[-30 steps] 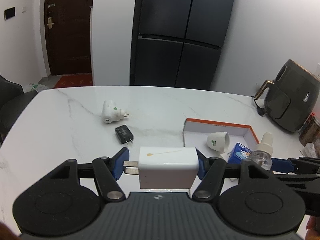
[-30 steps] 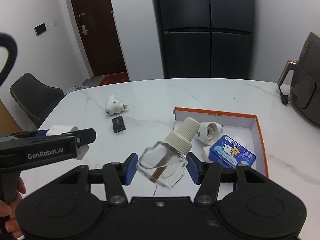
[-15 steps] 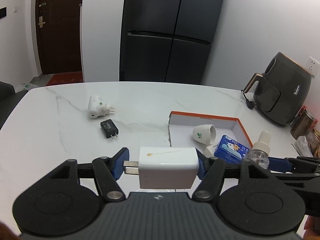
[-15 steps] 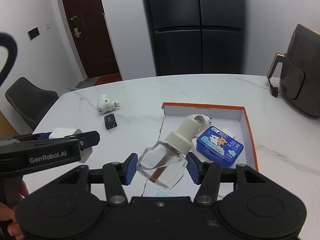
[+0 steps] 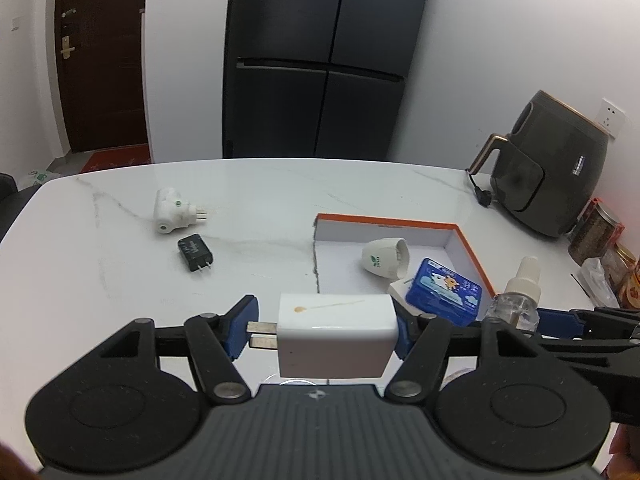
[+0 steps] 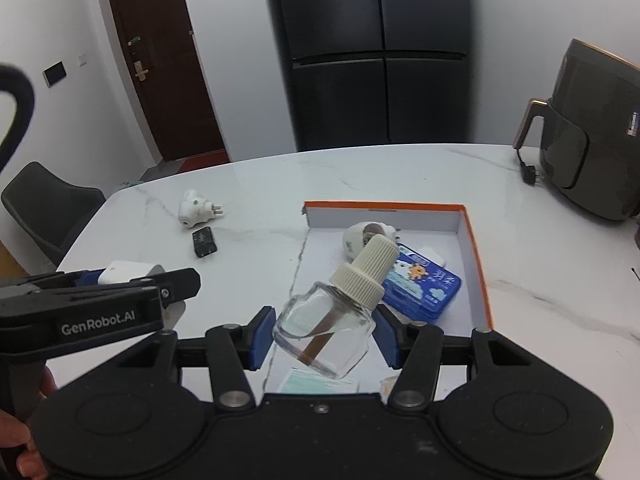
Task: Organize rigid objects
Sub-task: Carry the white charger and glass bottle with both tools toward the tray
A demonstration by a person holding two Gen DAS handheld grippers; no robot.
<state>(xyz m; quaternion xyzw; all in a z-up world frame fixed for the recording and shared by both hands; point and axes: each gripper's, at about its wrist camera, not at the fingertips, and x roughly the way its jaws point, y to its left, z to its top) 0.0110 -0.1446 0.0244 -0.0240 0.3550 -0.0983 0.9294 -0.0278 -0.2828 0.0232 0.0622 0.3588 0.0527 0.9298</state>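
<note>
Where marble table (image 5: 280,196) ends, fridge (image 5: 320,60).

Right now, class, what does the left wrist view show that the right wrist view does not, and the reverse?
Left only: jars at the table's right edge and a wall socket.
Right only: a dark chair and a hand.
Both: the orange-rimmed box, blue case, white charger, bottle, black plug, fridge.

Dark fridge (image 5: 316,64), air fryer (image 5: 548,168), brown door (image 6: 160,64).
</note>
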